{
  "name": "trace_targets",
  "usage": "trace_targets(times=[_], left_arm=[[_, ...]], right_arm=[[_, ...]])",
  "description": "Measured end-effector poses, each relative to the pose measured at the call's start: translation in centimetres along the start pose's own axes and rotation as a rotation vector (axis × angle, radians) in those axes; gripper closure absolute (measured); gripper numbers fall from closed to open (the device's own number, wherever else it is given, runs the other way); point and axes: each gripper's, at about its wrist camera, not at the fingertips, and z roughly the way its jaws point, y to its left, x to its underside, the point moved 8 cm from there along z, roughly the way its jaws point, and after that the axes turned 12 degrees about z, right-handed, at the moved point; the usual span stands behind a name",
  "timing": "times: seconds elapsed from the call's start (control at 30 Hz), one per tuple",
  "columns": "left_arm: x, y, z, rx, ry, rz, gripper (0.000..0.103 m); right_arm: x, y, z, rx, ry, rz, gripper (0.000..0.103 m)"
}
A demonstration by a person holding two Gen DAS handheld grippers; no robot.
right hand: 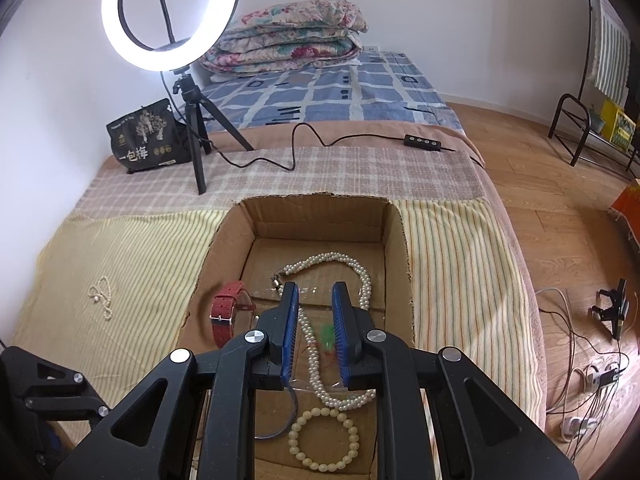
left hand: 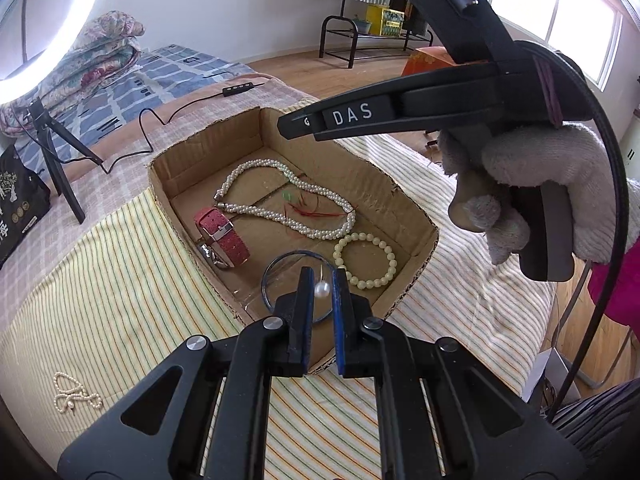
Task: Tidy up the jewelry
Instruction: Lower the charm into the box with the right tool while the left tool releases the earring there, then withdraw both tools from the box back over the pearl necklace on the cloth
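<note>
An open cardboard box (left hand: 404,204) (right hand: 396,240) lies on the striped cloth. In it are a braided pearl necklace (left hand: 256,212) (right hand: 316,364), a red watch strap (left hand: 224,236) (right hand: 224,312), a cream bead bracelet (left hand: 366,260) (right hand: 324,440), a green charm with red threads (left hand: 288,197) (right hand: 326,336) and a thin dark hoop (left hand: 276,264) (right hand: 292,412). My left gripper (left hand: 322,276) hangs over the box's near end, jaws slightly apart, with a single pearl (left hand: 322,289) between them. My right gripper (right hand: 316,292) is open and empty above the box; it also shows in the left wrist view (left hand: 292,124).
A small pearl chain (left hand: 74,398) (right hand: 102,296) lies on the striped cloth left of the box. A ring light on a tripod (right hand: 192,120), a black bag (right hand: 148,140) and a cable with a remote (right hand: 424,142) stand behind. Bed edge and wooden floor are to the right.
</note>
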Motion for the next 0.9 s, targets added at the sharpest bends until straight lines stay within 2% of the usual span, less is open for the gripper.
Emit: trace_targets(times=[0.1,0.13,0.17,0.2,0.23,0.43,0.9], left_arm=[[0.0,0.0,0.1,-0.002,0.008,-0.001,0.093],[0.0,0.1,0.1,-0.005,0.009,0.000,0.078],[0.0,0.1,0.1,-0.010,0.006,-0.001,0.056],[0.0,0.1,-0.1,-0.016,-0.003,-0.001,0.049],[-0.1,0.1,-0.3,-0.022,-0.017,0.001,0.047],[0.1,0.1,-0.6,-0.021,-0.013,0.003,0.047],[1.0,1.7,-3.3,-0.048,-0.034,-0.006,0.047]], right_arm=[[-0.1,-0.2,-0.2,0.017,-0.012,0.004,0.057],[-0.2,-0.3,-0.3,0.024,-0.020,0.009,0.047],[-0.2,-0.3,-0.4,0.029,-0.024,0.012,0.044],[-0.2,-0.4,-0.5,0.036,-0.031,0.015,0.039],[-0.3,-0.4,-0.6,0.044,-0.038,0.016,0.037],[-0.5,-0.5,-1.0,0.085,-0.053,0.016,0.030],[-0.7,0.4,-2.6,0.087,-0.071,0.029,0.029]])
